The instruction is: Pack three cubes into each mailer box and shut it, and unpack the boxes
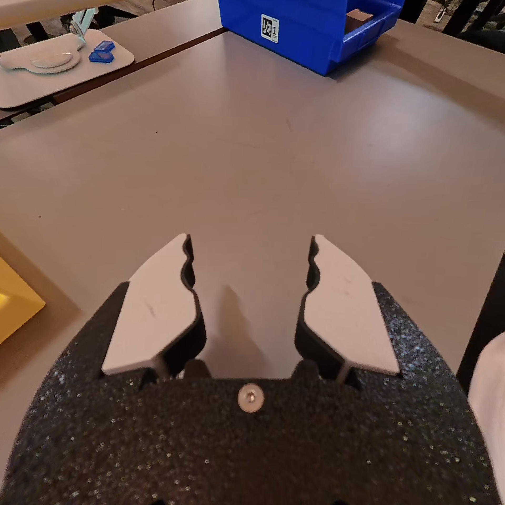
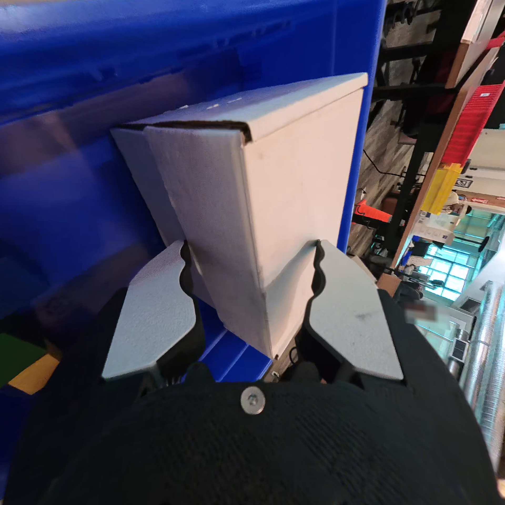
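In the right wrist view my right gripper is rolled on its side and shut on a closed white mailer box. One finger presses on each side of the box. The box is held against the inside of a blue bin. A green cube and an orange cube lie low in the bin at the left. In the left wrist view my left gripper is open and empty, hovering over the grey table. The blue bin stands at the far side, with a brown cube inside.
A yellow object lies at the table's left edge, cut off by the frame. A second table at the far left holds a white tray with small blue items. Shelving with red and yellow bins stands behind the blue bin. Some 55 cm of space lies between my two pairs of fingers. The right tips stand about 10 cm off the green cube.
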`<action>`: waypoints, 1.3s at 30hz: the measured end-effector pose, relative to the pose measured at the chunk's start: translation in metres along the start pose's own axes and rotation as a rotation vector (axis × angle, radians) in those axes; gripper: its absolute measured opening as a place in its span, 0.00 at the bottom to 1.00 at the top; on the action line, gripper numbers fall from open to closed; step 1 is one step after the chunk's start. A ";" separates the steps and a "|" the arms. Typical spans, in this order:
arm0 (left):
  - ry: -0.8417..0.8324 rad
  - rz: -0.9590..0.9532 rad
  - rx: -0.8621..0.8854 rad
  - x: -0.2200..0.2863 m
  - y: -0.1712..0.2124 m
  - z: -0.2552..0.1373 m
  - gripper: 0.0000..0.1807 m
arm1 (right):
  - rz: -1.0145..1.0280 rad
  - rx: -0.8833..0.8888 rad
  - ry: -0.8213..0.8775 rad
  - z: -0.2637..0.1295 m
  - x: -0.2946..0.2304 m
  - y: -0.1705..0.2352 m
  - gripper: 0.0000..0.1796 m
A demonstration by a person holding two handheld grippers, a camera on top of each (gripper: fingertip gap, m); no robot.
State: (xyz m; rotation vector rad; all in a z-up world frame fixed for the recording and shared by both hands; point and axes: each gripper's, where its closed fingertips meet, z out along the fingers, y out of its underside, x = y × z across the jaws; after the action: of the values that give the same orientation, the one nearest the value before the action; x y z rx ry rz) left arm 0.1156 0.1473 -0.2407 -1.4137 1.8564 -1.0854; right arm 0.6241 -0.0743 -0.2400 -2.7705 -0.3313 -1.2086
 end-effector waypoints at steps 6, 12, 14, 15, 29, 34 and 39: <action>-0.014 -0.021 0.009 -0.004 -0.001 -0.002 0.44 | 0.065 0.031 -0.012 -0.008 -0.003 0.003 0.49; -0.007 -0.057 0.070 -0.007 -0.008 -0.005 0.45 | 0.640 0.331 0.158 -0.071 0.036 0.019 0.47; -0.015 -0.037 0.068 -0.007 -0.007 -0.004 0.45 | 0.822 0.516 0.224 -0.106 0.040 0.021 0.42; -0.021 -0.027 0.064 -0.007 -0.007 -0.003 0.45 | 0.866 0.562 0.265 -0.121 0.038 0.026 0.39; -0.025 0.148 0.107 0.026 -0.021 0.018 0.46 | 1.132 1.023 0.123 -0.235 -0.079 0.007 0.37; -0.022 0.082 0.127 0.048 -0.043 0.037 0.45 | 1.159 0.944 0.243 -0.246 -0.102 -0.001 0.60; -0.090 0.126 0.077 0.064 -0.070 0.058 0.45 | 1.228 0.853 0.304 -0.250 -0.098 0.013 0.72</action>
State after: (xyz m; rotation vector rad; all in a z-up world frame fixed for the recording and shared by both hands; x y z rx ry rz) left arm 0.1800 0.0626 -0.2087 -1.2637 1.7948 -1.0029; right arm 0.3847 -0.1473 -0.1422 -1.4789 0.6455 -0.7854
